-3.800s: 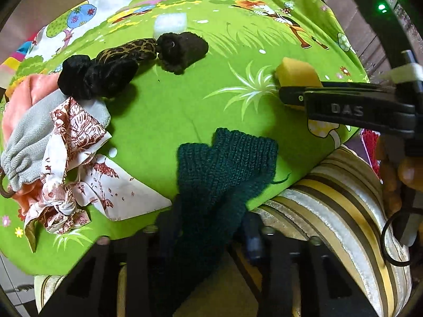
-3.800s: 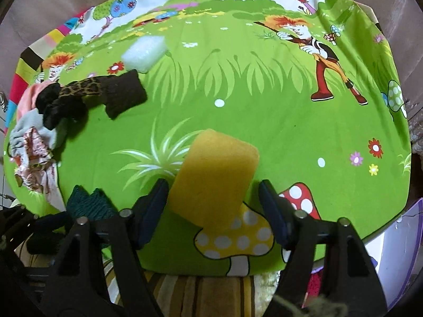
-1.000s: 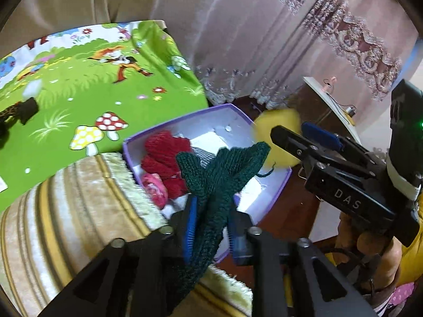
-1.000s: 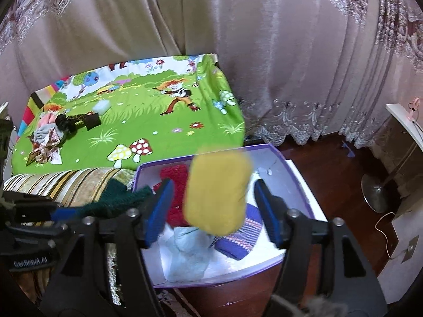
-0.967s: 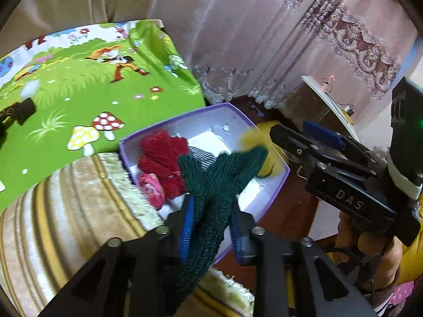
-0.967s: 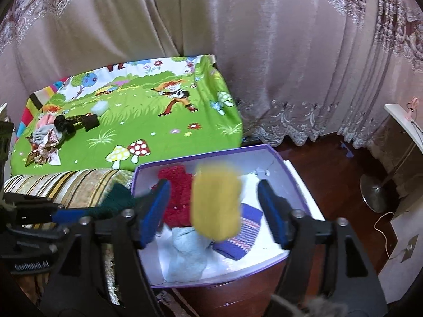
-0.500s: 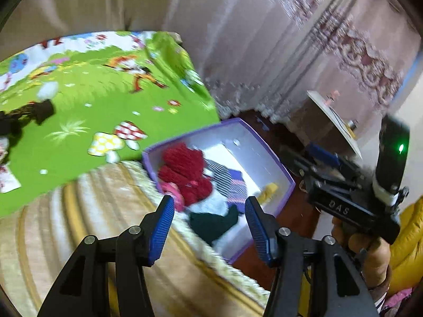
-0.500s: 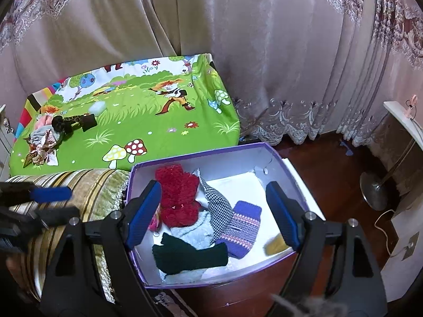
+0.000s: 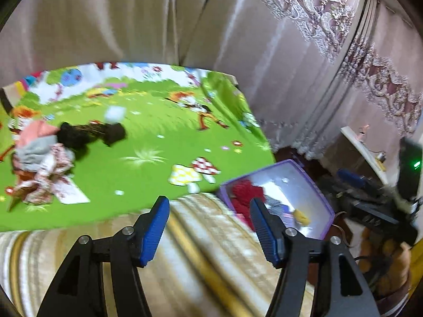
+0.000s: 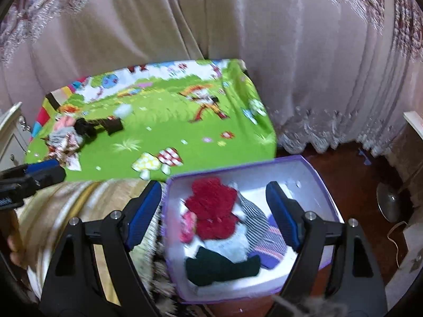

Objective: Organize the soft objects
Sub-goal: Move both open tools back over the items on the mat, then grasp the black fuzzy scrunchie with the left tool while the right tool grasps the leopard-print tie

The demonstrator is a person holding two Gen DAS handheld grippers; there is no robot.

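Note:
A purple-rimmed box (image 10: 312, 166) on the floor holds a red knit item (image 10: 211, 198), a dark green knit glove (image 10: 219, 266), striped cloth and, in the left wrist view, a yellow sponge (image 9: 301, 215). My right gripper (image 10: 214, 211) is open and empty above the box. My left gripper (image 9: 208, 227) is open and empty over the striped cushion (image 9: 206, 264), with the box (image 9: 314, 185) to its right. On the green cartoon sheet (image 9: 148, 145) lie dark socks (image 9: 90, 134), a white sponge (image 9: 115, 113) and a cloth pile (image 9: 39, 163).
Pink curtains (image 10: 290, 66) hang behind the bed. The wooden floor (image 10: 354, 174) lies right of the box, with a fan base (image 10: 391, 200). A white cabinet (image 10: 10, 132) stands at the bed's left.
Both grippers have opened: the green glove and the yellow sponge dropped into the box. The left gripper has since swung back left toward the bed.

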